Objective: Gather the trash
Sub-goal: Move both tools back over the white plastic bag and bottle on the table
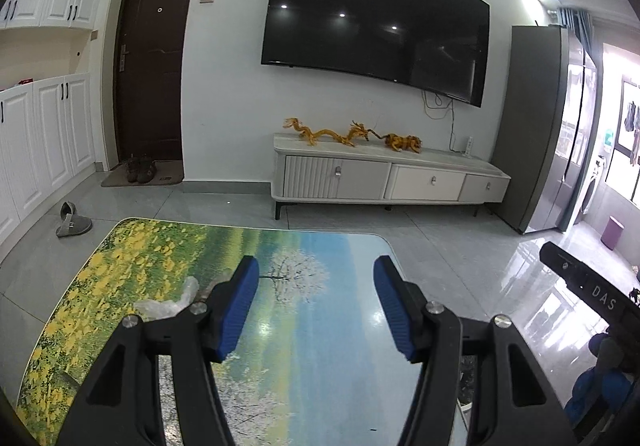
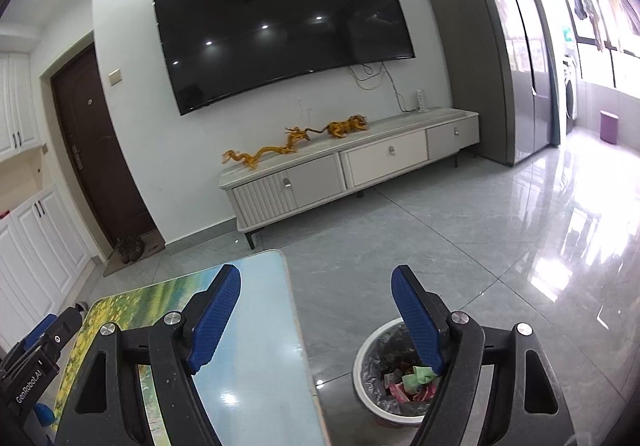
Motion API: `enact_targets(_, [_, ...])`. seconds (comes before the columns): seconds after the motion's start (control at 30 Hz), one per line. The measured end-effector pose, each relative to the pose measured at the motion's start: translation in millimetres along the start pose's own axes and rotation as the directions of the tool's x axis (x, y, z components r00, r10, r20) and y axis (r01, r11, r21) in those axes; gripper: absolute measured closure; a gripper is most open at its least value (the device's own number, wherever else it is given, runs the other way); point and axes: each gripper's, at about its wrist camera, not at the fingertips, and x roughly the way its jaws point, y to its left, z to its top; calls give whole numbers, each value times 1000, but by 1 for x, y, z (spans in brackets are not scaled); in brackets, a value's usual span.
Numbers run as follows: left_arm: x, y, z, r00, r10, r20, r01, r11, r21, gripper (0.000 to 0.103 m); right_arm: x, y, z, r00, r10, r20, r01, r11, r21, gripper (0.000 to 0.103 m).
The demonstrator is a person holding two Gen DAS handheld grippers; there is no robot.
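Left gripper (image 1: 316, 302) over table (image 1: 120, 266) with printed landscape top, jaws apart, nothing between blue pads (image 1: 240, 310). Crumpled clear plastic wrapper (image 1: 172, 300) on table, just left of left finger, partly hidden behind it, outside the jaw gap. Contact with finger: cannot tell.

Right gripper (image 2: 316, 314) past table's right edge, jaws wide, empty. Bin (image 2: 370, 386) with grey liner on floor beside table, below and behind right finger (image 2: 420, 330), which covers part of rim. In bin: crumpled green, pink and red scraps (image 2: 412, 382).

Left gripper body visible at lower left of right wrist view; right gripper body at right edge of left wrist view.

Background: wall TV (image 1: 372, 22), TV cabinet (image 1: 384, 174) with golden dragon figure (image 1: 324, 134), brown door (image 1: 152, 58), grey slippers (image 1: 74, 220) on floor tiles.
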Motion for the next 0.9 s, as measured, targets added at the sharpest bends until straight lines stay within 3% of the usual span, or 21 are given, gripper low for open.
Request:
enact_targets(0.37, [-3, 82, -11, 998, 66, -9, -67, 992, -104, 45, 13, 70, -17, 999, 30, -33, -34, 992, -118, 27])
enact_targets(0.9, [30, 113, -27, 992, 99, -75, -109, 984, -140, 45, 43, 114, -39, 991, 78, -108, -98, 975, -198, 27])
